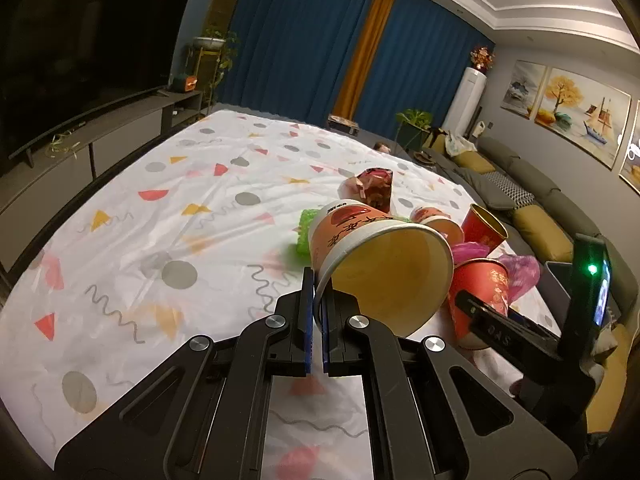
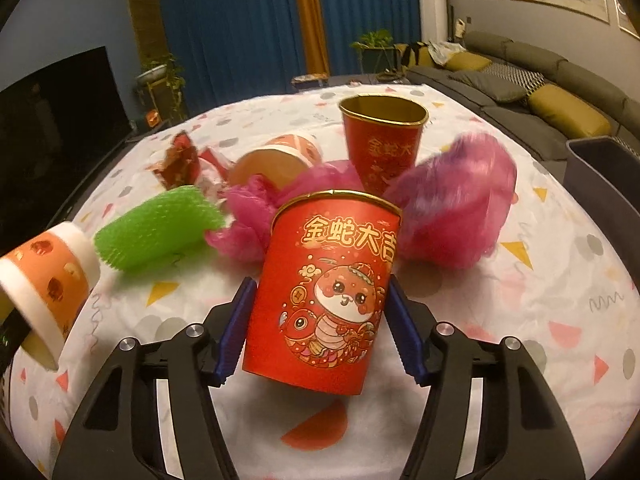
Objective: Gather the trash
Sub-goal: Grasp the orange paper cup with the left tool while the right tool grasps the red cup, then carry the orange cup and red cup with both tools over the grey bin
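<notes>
Each fisheye camera rides behind its tool, angled down across the patterned bench [image 1: 160, 216] toward blue curtains [image 1: 304, 40]. Both sit close to the trash, sharing the orange paper cup [image 1: 360, 240] and snake-print red cup [image 2: 324, 292].

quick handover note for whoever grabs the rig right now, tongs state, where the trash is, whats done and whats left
Left tongs: shut on the rim of the orange paper cup, held off the tablecloth.
Right tongs: open around the red snake cup; pads beside its walls, grip not firm yet.
On the cloth: second red cup upright, another orange cup on its side, green sponge, pink bags, crumpled wrapper.
Grey bin at the right edge.
Done: one cup lifted. Left: grip the red cup, bin everything.
</notes>
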The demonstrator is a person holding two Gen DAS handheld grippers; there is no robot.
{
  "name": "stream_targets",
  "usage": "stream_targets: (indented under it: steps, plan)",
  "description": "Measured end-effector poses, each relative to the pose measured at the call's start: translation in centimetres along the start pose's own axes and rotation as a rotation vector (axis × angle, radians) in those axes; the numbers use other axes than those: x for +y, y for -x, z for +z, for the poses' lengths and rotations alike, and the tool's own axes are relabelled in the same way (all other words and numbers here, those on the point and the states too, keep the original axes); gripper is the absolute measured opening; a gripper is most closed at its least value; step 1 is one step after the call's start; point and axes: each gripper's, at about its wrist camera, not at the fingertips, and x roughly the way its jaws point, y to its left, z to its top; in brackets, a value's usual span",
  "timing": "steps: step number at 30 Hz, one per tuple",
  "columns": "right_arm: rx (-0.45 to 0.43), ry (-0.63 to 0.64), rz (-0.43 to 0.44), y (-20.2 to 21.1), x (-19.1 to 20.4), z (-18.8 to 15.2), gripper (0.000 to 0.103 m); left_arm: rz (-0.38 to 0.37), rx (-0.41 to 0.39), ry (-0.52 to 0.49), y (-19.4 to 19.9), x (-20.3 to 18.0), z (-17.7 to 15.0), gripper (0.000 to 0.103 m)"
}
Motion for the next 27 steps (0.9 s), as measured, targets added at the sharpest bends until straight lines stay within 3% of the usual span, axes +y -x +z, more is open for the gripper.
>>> stream_targets:
  steps: [12, 27]
  plan:
    - [-0.142, 0.063, 0.142, 7.4, -1.1, -1.6, 0.061, -0.008, -0.008, -0.031, 1.0, -1.6, -0.3, 0.002]
    - [-0.252, 0.002, 0.13, 12.1, -6.0, -1.5, 0.061, -0.038, -0.016, -0.106, 1.9, -6.3, -1.0, 0.002]
